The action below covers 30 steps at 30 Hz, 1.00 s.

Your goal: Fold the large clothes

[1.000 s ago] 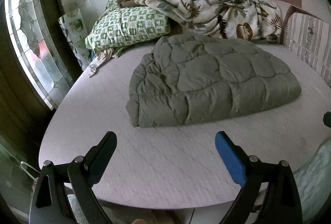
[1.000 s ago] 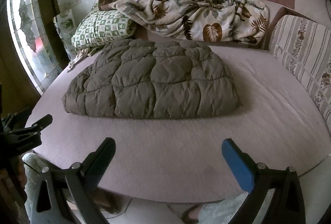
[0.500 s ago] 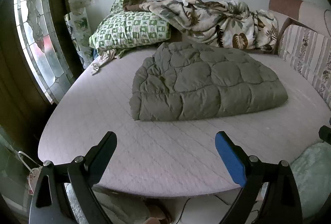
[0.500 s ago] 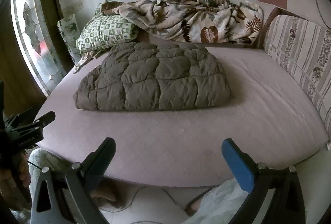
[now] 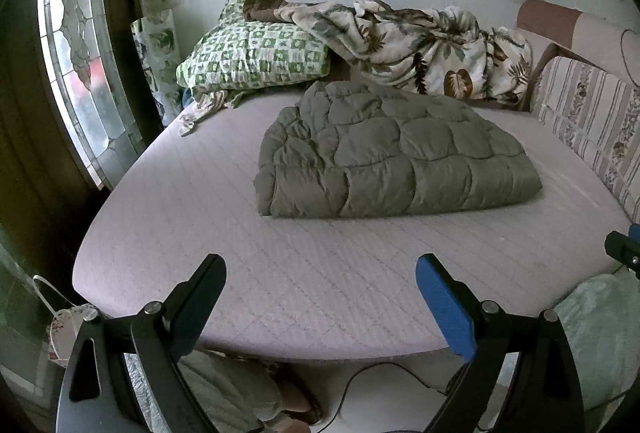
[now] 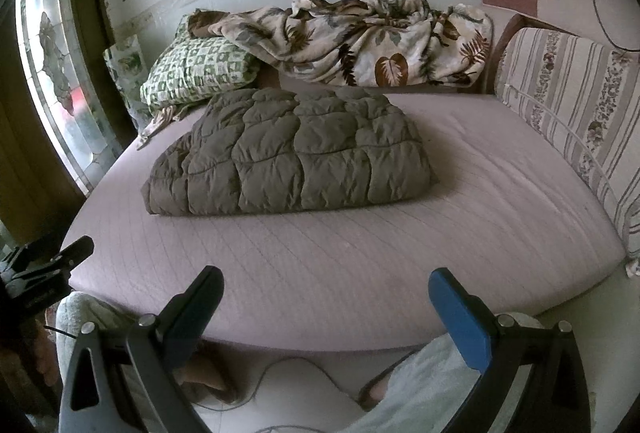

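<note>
A grey-green quilted puffer garment point(image 5: 392, 157) lies folded into a thick bundle in the middle of the pink bed point(image 5: 304, 273); it also shows in the right wrist view point(image 6: 288, 161). My left gripper point(image 5: 320, 289) is open and empty, held off the bed's near edge, well short of the garment. My right gripper point(image 6: 326, 297) is open and empty, also back from the near edge. The left gripper's tip shows at the left edge of the right wrist view point(image 6: 76, 249).
A green checked pillow point(image 5: 256, 57) and a crumpled leaf-print blanket point(image 5: 424, 41) lie at the head of the bed. A striped cushion point(image 6: 572, 121) lines the right side. A stained-glass window point(image 5: 76, 73) is on the left. A cable point(image 5: 380, 373) runs on the floor below.
Both grippers have drawn back and away from the bed, so the folded garment looks smaller and farther. The garment has not moved. Both grippers stay open.
</note>
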Each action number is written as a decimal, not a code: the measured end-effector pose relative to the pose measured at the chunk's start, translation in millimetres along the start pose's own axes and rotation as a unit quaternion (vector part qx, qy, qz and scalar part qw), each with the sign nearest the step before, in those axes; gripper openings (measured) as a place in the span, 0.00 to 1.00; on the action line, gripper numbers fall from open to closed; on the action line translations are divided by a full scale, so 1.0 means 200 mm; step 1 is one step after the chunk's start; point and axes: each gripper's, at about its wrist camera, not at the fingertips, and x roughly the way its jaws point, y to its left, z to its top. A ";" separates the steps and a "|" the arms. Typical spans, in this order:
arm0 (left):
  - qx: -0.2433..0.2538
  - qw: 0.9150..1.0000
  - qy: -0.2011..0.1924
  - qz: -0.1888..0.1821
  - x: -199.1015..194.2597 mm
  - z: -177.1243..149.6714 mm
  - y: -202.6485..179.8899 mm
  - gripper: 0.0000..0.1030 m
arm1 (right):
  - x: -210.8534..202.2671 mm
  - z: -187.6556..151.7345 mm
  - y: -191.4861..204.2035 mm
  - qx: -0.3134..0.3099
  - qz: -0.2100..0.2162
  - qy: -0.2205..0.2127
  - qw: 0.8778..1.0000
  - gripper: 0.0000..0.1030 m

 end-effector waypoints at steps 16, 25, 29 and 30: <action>-0.002 1.000 -0.003 0.000 -0.02 0.00 -0.01 0.93 | -0.03 -0.01 -0.02 -0.003 -0.003 -0.002 1.000 1.00; -0.002 1.000 -0.004 -0.002 -0.02 -0.01 -0.01 0.93 | -0.03 -0.01 -0.02 -0.002 -0.005 -0.003 1.000 1.00; -0.003 1.000 -0.002 -0.003 -0.03 -0.01 -0.01 0.93 | -0.03 -0.01 -0.02 -0.003 -0.004 -0.003 1.000 1.00; -0.003 1.000 -0.003 -0.003 -0.02 -0.01 -0.01 0.93 | -0.03 -0.01 -0.02 -0.004 -0.004 -0.003 1.000 1.00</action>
